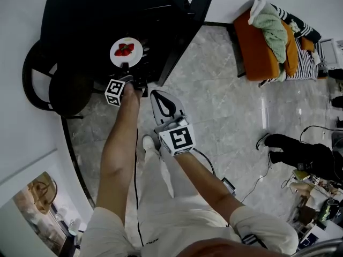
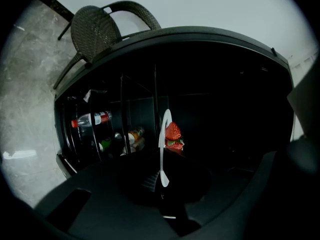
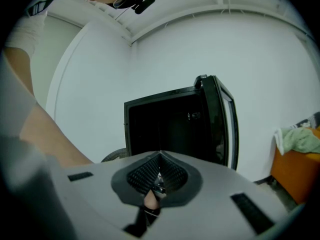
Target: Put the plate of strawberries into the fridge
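Your left tongs (image 1: 126, 68) are closed on the near rim of the white plate (image 1: 126, 52). Your right tongs (image 1: 157, 94) are closed too, with nothing between the jaws, and they hang lower in the head view, apart from the plate.

The head view shows the plate from above, as a full round disc with the red strawberries (image 1: 124, 50) in its middle, in front of the dark inside of the black fridge (image 1: 107, 9). The fridge door (image 1: 187, 31) stands open at the right. This view also shows a dark wicker chair (image 1: 51, 84) just left of the fridge, an orange seat (image 1: 257, 50) with a green cloth (image 1: 272, 31) on it, and a person in dark clothes (image 1: 305, 154) near the right edge.

The left gripper view shows what the head view does not. There the plate (image 2: 162, 134) appears edge-on, as a thin white line, and the left tongs (image 2: 163, 181) pinch its rim between the dark pads. The strawberries (image 2: 173, 134) stick out on one side of the plate. Behind wire bars in the fridge lies a bottle with a red label (image 2: 92, 119). Whether the plate touches a shelf, I cannot tell.

The right gripper view shows the right tongs (image 3: 159, 174) with ribbed pads meeting and empty, and beyond them the whole fridge (image 3: 165, 124) against a white wall. The plate does not appear in it.
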Motion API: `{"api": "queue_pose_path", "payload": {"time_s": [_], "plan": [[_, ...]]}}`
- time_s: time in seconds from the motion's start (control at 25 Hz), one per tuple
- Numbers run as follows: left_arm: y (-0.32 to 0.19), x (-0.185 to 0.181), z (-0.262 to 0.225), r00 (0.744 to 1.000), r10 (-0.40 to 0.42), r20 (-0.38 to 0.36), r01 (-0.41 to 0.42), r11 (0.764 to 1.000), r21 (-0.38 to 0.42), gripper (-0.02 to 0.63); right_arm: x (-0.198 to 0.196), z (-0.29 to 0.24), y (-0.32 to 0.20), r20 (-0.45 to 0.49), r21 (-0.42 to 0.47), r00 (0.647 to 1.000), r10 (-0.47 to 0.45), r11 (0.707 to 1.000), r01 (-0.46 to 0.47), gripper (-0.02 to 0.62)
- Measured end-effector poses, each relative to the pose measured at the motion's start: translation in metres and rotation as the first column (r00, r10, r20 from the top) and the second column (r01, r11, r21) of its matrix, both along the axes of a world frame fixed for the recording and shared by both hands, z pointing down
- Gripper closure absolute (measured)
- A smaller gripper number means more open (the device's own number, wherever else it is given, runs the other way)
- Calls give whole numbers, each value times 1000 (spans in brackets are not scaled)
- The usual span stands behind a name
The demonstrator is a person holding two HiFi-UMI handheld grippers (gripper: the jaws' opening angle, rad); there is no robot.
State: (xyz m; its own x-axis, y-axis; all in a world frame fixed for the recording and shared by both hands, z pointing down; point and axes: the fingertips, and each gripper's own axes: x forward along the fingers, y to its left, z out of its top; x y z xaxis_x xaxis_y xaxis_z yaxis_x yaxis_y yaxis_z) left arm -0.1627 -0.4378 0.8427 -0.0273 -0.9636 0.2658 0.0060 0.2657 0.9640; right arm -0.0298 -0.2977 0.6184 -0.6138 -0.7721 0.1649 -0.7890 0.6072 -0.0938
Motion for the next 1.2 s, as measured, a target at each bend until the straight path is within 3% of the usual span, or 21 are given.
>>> {"api": "queue_pose_path", "payload": {"time_s": [0.6, 0.92, 1.12, 1.2], "plan": [[-19, -5, -1, 1000, -5, 1, 5, 999, -48, 597, -12, -6, -5, 25, 0, 1000, -15, 1000, 15, 581], [-21, -4, -5, 999, 31, 35, -31, 999, -8, 594, -12, -5, -8, 27, -5, 1000, -8, 1000, 8, 581], [-11, -8, -1, 1000, 9, 24, -9, 1000, -24, 479, -9, -8, -9, 25, -12, 1000, -6, 1000, 7, 581], [-6, -8, 1, 1000, 0, 11, 1, 1000, -22, 471, -9, -9, -8, 31, -8, 1000, -4, 1000, 4, 581]]}}
